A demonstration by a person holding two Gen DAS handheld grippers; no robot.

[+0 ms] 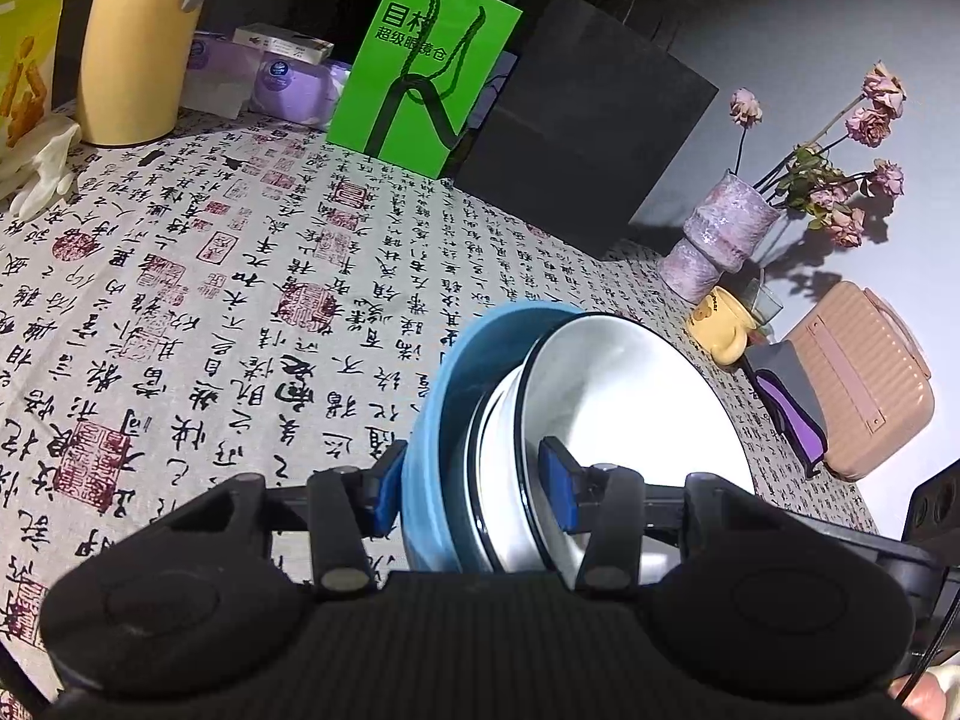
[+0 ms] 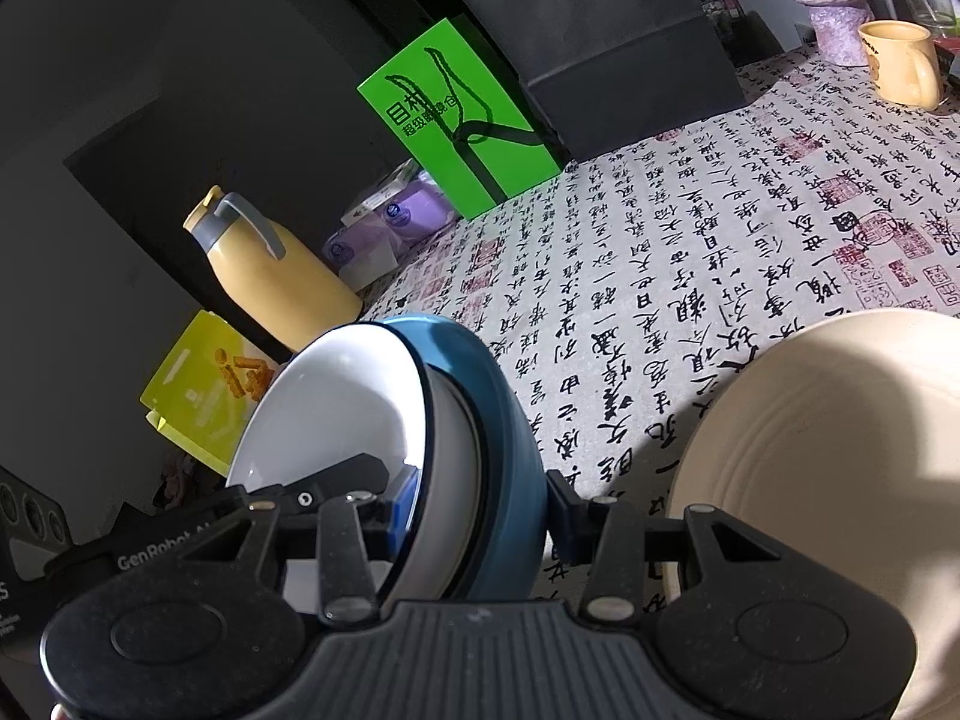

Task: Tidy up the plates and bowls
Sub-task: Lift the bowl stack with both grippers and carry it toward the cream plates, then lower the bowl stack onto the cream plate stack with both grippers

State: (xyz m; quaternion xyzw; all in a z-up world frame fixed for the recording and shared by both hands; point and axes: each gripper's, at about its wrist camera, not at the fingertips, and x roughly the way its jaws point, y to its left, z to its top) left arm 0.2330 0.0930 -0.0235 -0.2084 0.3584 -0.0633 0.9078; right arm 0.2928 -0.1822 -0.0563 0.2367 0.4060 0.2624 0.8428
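Observation:
A blue bowl (image 1: 432, 420) with white, black-rimmed bowls (image 1: 630, 396) nested inside is held between both grippers over the calligraphy tablecloth (image 1: 240, 300). My left gripper (image 1: 471, 492) is shut on one side of the stack, one pad outside the blue wall and one inside the top white bowl. My right gripper (image 2: 480, 513) is shut on the opposite side of the blue bowl (image 2: 510, 420) and white bowls (image 2: 336, 408) in the same way. A cream plate (image 2: 828, 450) lies on the cloth just right of the right gripper.
Along the table's back stand a yellow thermos (image 1: 138, 42), a green paper bag (image 1: 420, 72) and a black paper bag (image 1: 576, 120). A purple vase of dried roses (image 1: 720, 228), a yellow mug (image 1: 720, 324) and a pink case (image 1: 864, 372) sit at the right.

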